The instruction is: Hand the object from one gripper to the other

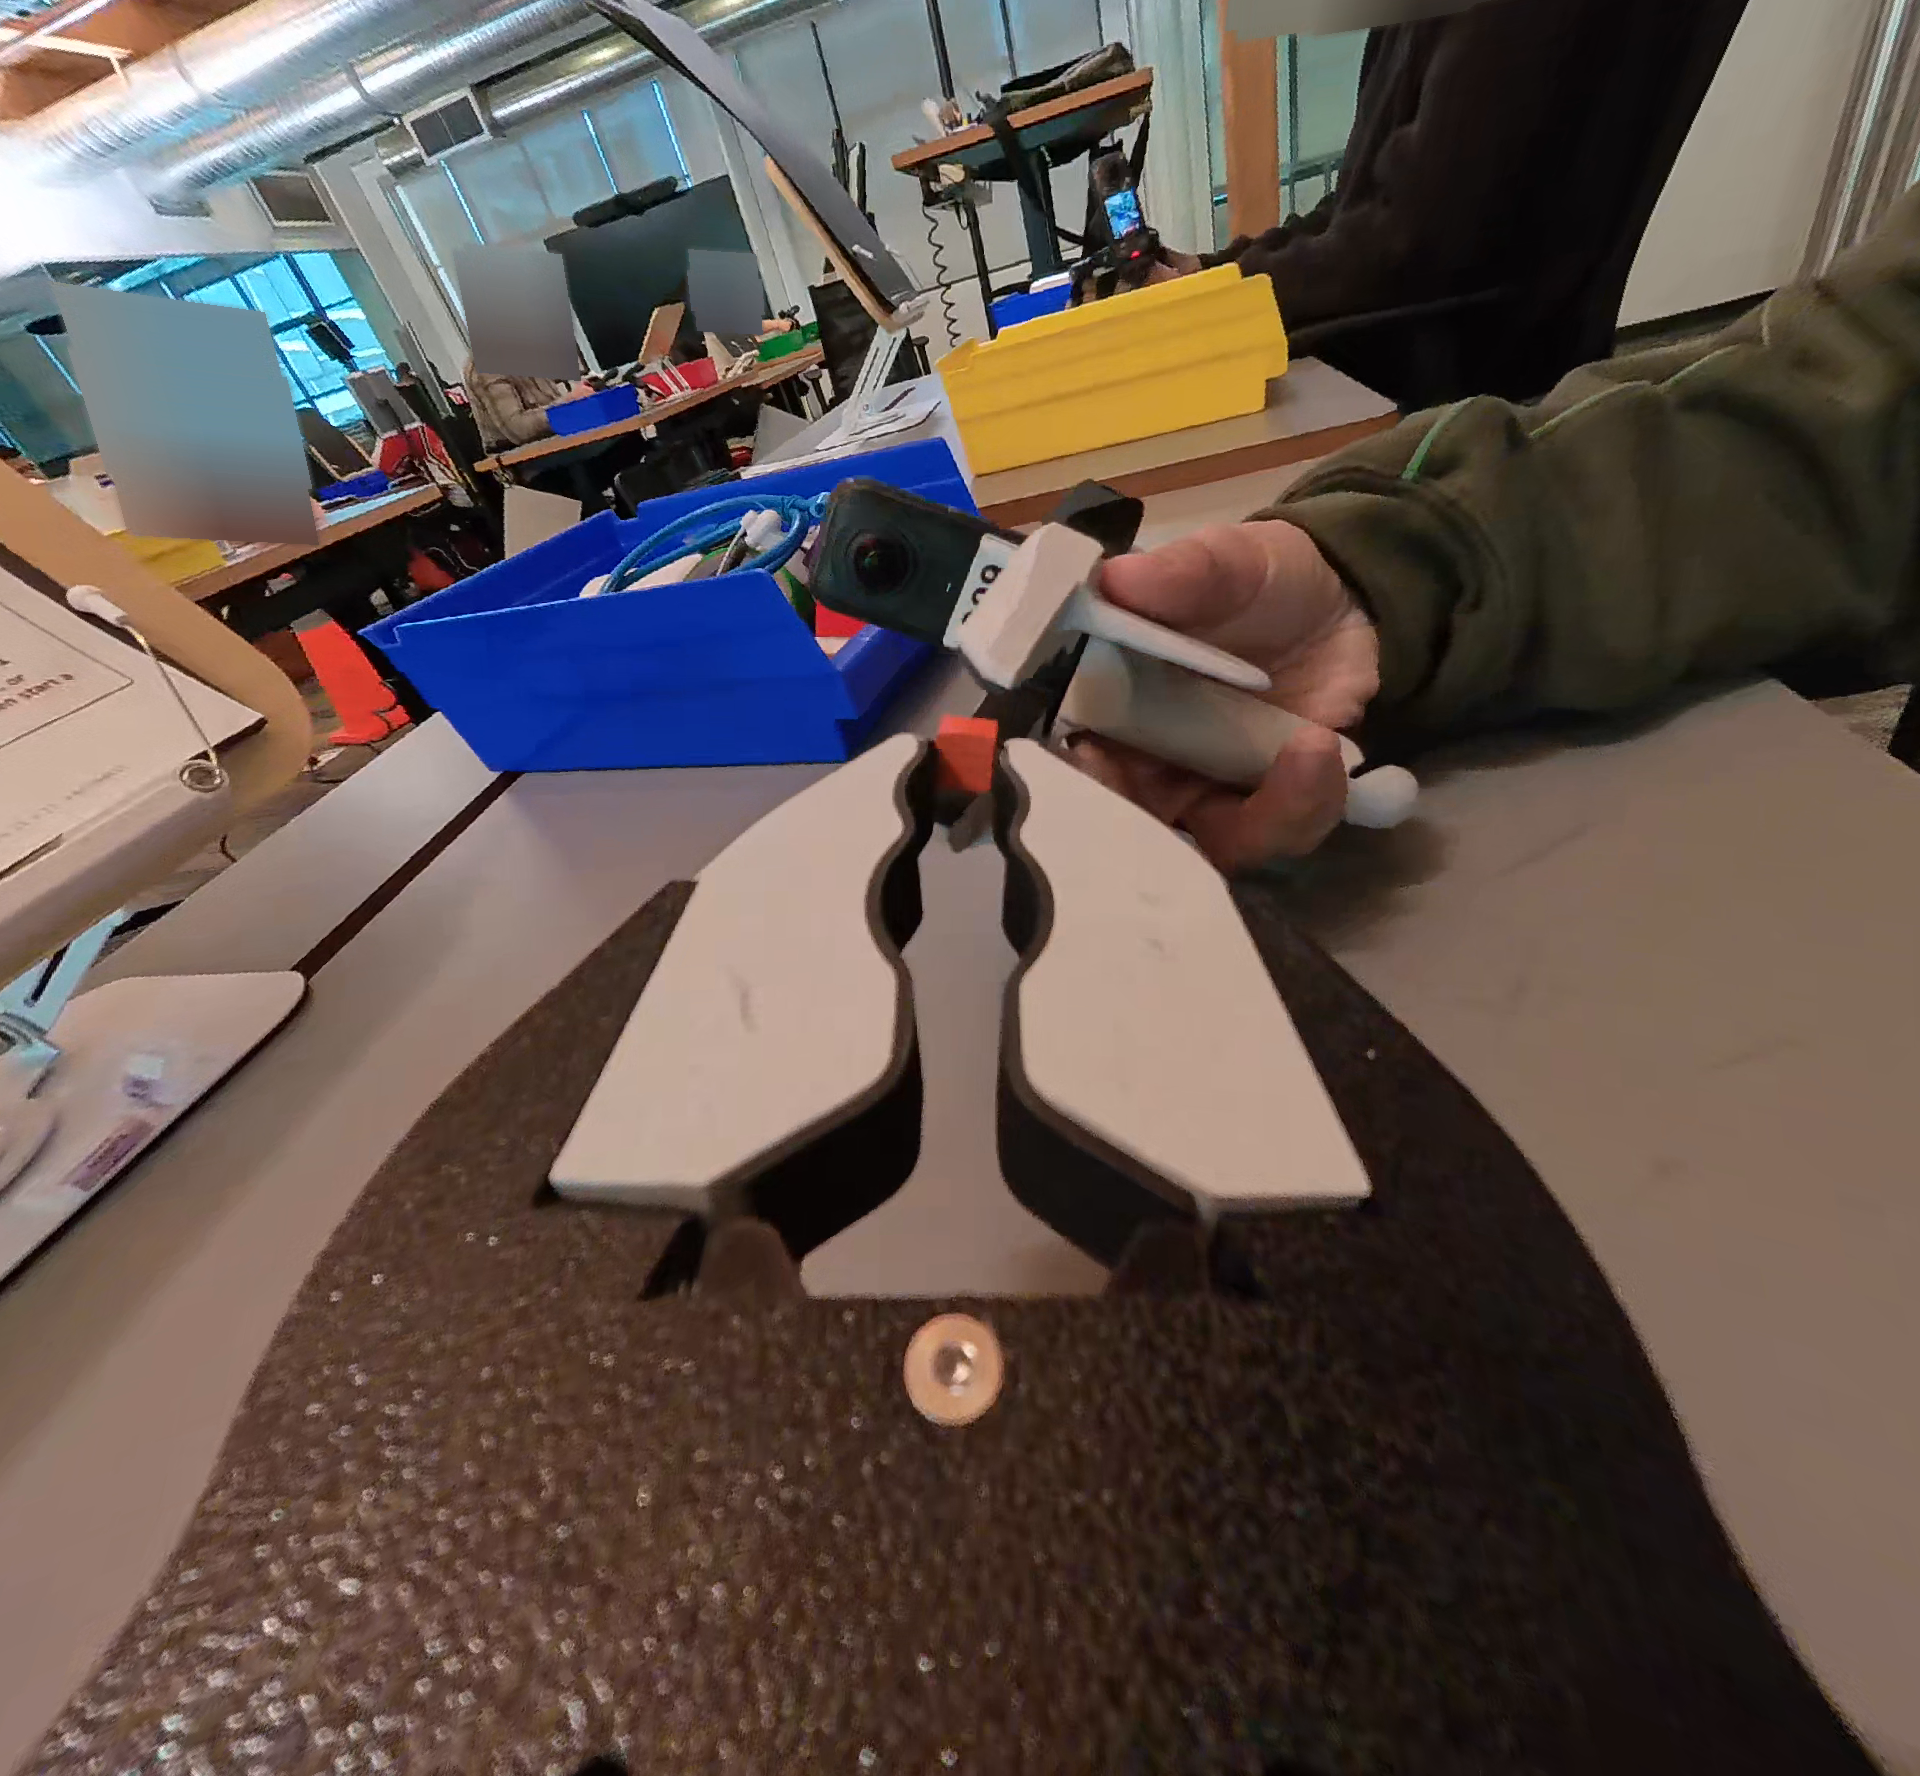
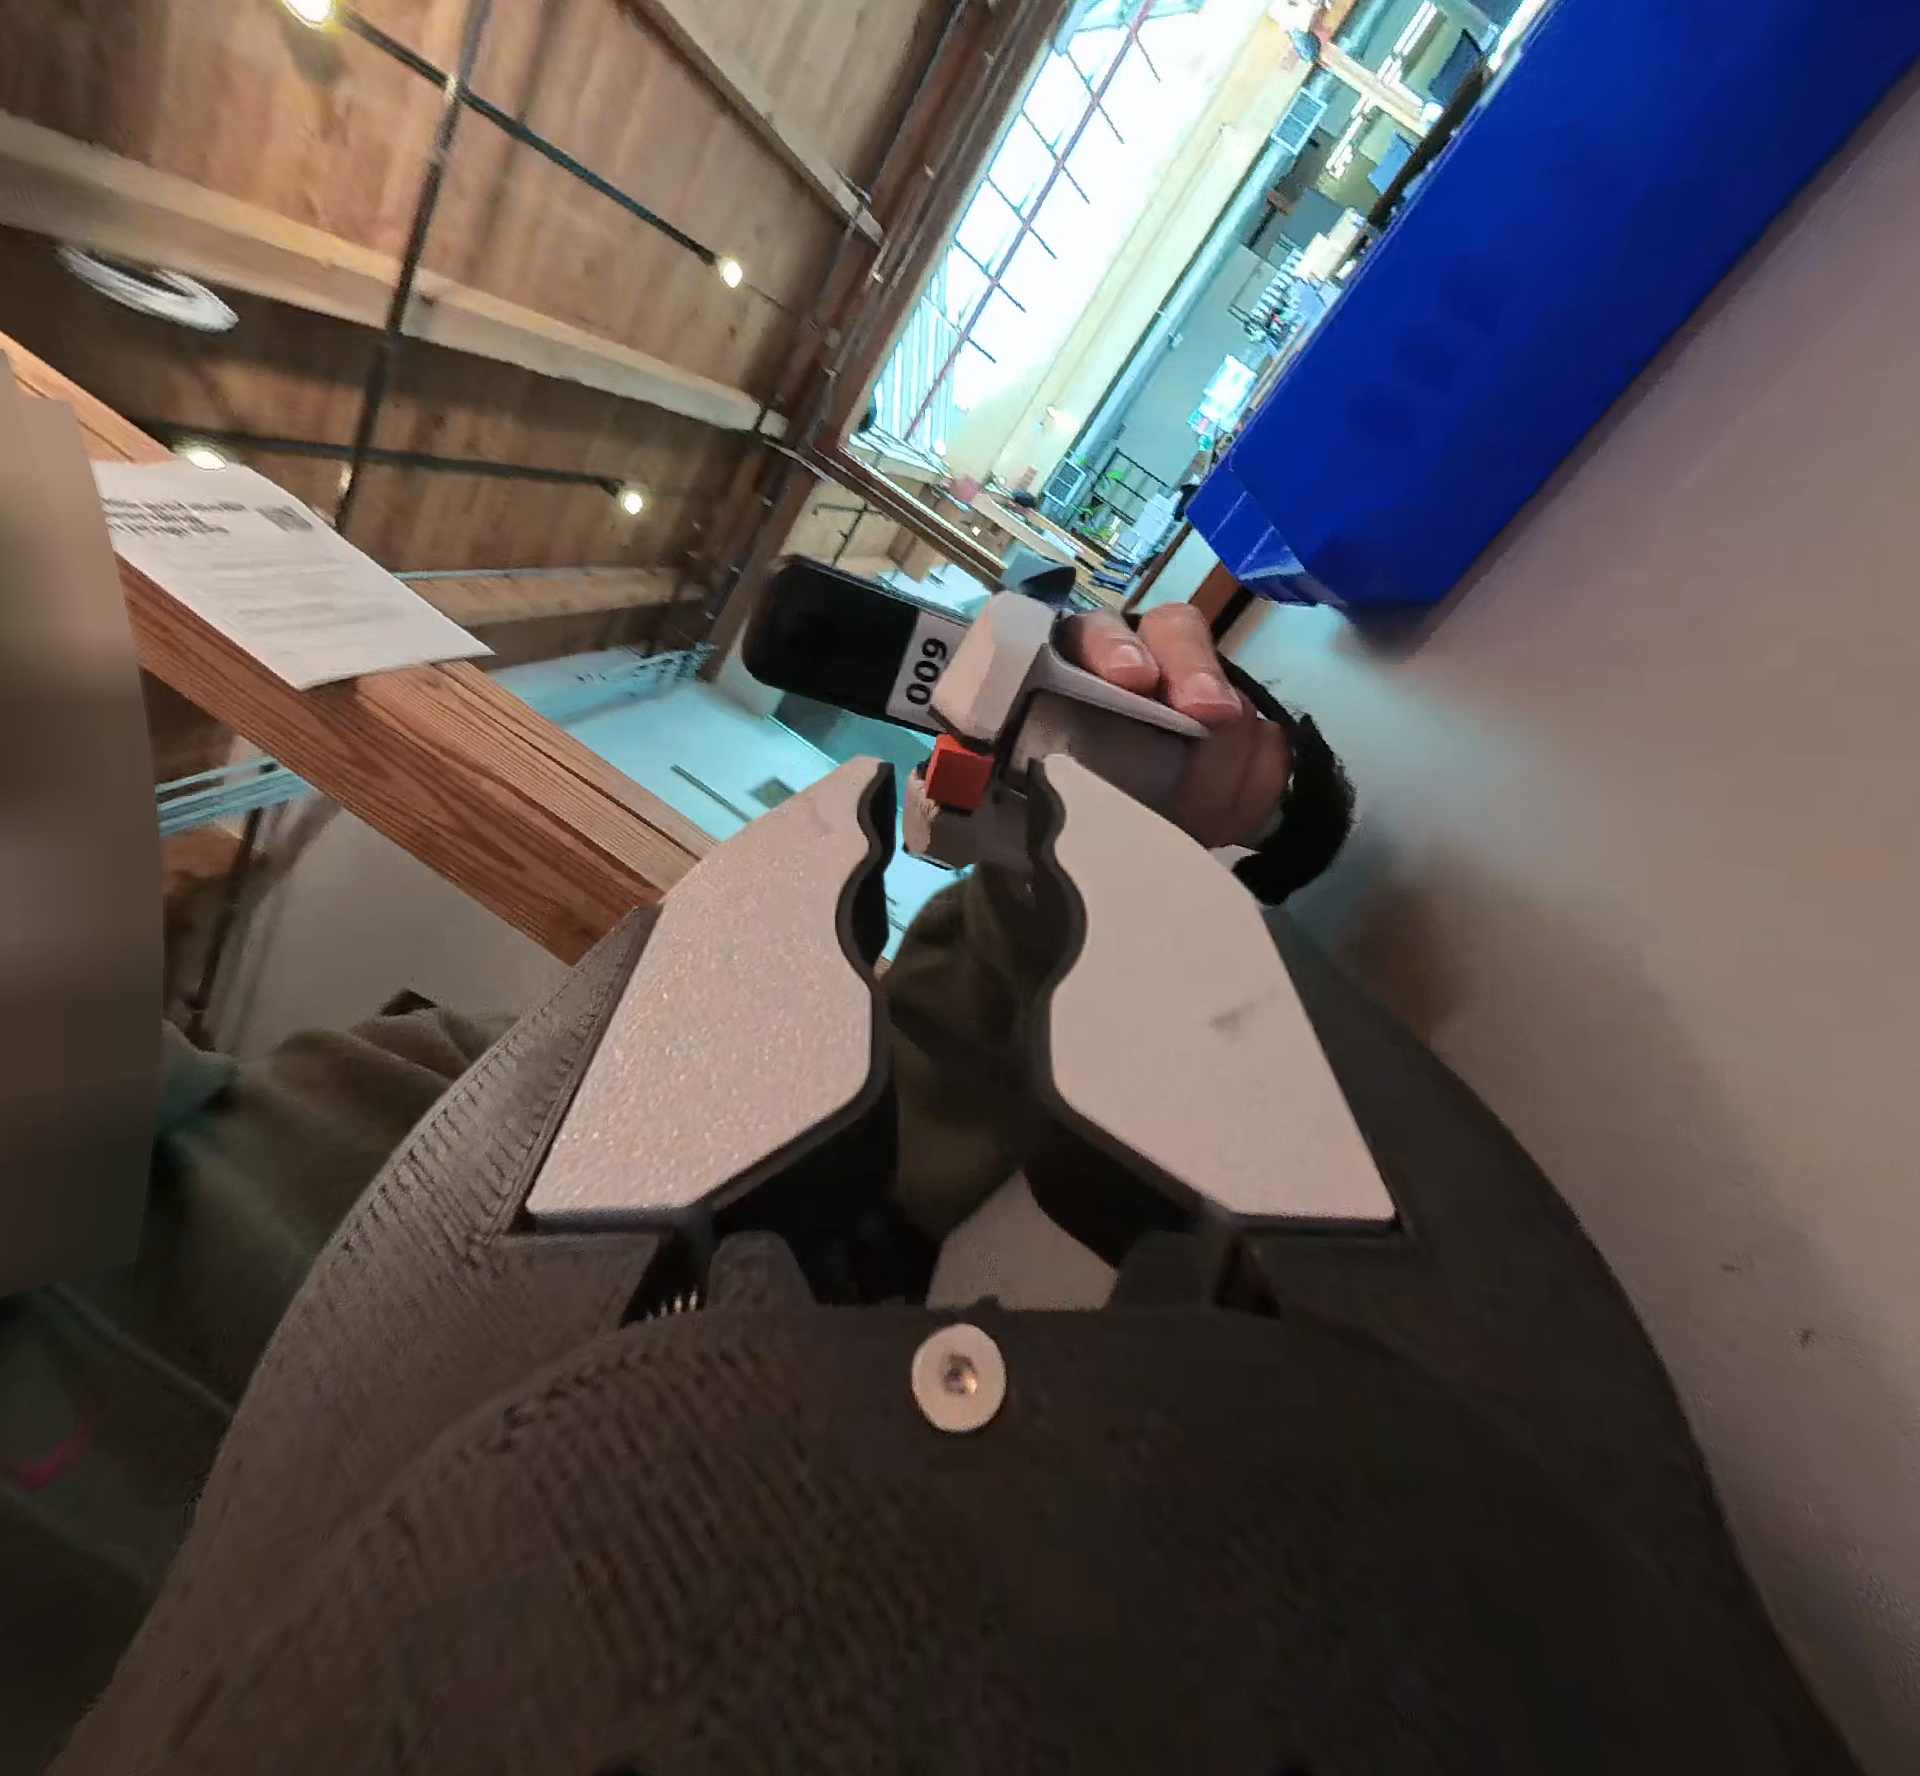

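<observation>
A small orange block (image 1: 963,752) sits between the tips of my left gripper (image 1: 961,776), which is closed onto it a little above the grey table (image 1: 1610,1051). My right gripper (image 2: 961,781) faces the left one head-on, rolled a quarter turn. Its jaws are open and stand on either side of the orange block (image 2: 956,776) with a gap on each side. In the left wrist view a hand (image 1: 1247,646) holds the right gripper's handle, with its camera (image 1: 883,563) above the block. In the right wrist view a hand (image 2: 1195,729) holds the left gripper.
A blue bin (image 1: 644,666) with cables stands just behind the grippers; it also shows in the right wrist view (image 2: 1558,272). A yellow bin (image 1: 1112,376) is farther back. A stand with a paper sheet (image 1: 94,718) is at the left. An olive sleeve (image 1: 1662,531) crosses the right. Both grippers' tips are close together, under 4 cm apart.
</observation>
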`<state>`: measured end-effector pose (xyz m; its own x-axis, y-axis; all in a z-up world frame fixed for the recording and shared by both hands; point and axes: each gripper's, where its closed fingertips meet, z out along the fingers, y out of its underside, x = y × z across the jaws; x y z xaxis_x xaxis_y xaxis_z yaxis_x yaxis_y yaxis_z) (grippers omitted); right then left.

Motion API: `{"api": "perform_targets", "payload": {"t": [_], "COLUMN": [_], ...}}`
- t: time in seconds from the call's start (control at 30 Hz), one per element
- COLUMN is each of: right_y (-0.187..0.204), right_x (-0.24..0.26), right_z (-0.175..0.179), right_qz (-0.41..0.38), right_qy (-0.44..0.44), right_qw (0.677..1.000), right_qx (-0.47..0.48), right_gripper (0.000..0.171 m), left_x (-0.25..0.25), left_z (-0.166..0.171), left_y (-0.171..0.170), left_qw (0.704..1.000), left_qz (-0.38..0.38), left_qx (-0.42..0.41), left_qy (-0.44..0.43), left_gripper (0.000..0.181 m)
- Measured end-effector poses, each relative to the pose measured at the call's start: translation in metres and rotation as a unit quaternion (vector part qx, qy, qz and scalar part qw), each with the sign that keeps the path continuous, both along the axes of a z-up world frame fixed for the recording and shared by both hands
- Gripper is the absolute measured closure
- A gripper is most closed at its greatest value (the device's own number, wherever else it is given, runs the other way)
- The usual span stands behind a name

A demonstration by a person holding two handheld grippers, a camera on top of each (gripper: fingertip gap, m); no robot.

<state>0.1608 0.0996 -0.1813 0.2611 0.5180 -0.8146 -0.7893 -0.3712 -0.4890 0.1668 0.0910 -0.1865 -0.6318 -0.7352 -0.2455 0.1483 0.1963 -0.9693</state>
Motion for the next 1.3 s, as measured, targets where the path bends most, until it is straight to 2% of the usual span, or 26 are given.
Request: {"api": "perform_targets", "payload": {"t": [0.17,0.37,0.47,0.63,0.87,1.1,1.3], "right_y": [0.0,0.003,0.005,0.004,-0.001,-0.002,-0.003], "right_x": [-0.002,0.002,0.012,0.035,0.038,0.038,0.038], "right_z": [-0.001,-0.002,0.004,0.014,0.028,0.03,0.031], "right_qz": [-0.001,-0.013,-0.042,-0.083,-0.105,-0.123,-0.131], "right_qy": [-0.013,-0.009,0.038,0.16,0.2,0.193,0.182], "right_qw": [1.0,1.0,0.998,0.983,0.97,0.968,0.968], "right_qx": [0.0,0.002,0.013,0.042,0.092,0.105,0.109], "right_gripper": [0.159,0.16,0.161,0.161,0.161,0.161,0.161], "left_x": [0.0,0.005,0.013,0.024,0.035,0.034,0.032], "left_z": [-0.002,-0.003,0.003,0.017,0.02,0.029,0.031], "left_y": [-0.003,0.0,0.004,0.012,0.009,0.007,0.004], "left_qw": [1.0,0.999,0.993,0.964,0.909,0.895,0.902], "left_qz": [-0.002,0.026,0.09,0.208,0.327,0.368,0.356], "left_qx": [0.012,0.029,0.065,0.121,0.22,0.207,0.194], "left_qy": [0.001,-0.003,-0.041,-0.11,-0.134,-0.144,-0.151], "left_gripper": [0.171,0.171,0.169,0.154,0.159,0.163,0.168]}}
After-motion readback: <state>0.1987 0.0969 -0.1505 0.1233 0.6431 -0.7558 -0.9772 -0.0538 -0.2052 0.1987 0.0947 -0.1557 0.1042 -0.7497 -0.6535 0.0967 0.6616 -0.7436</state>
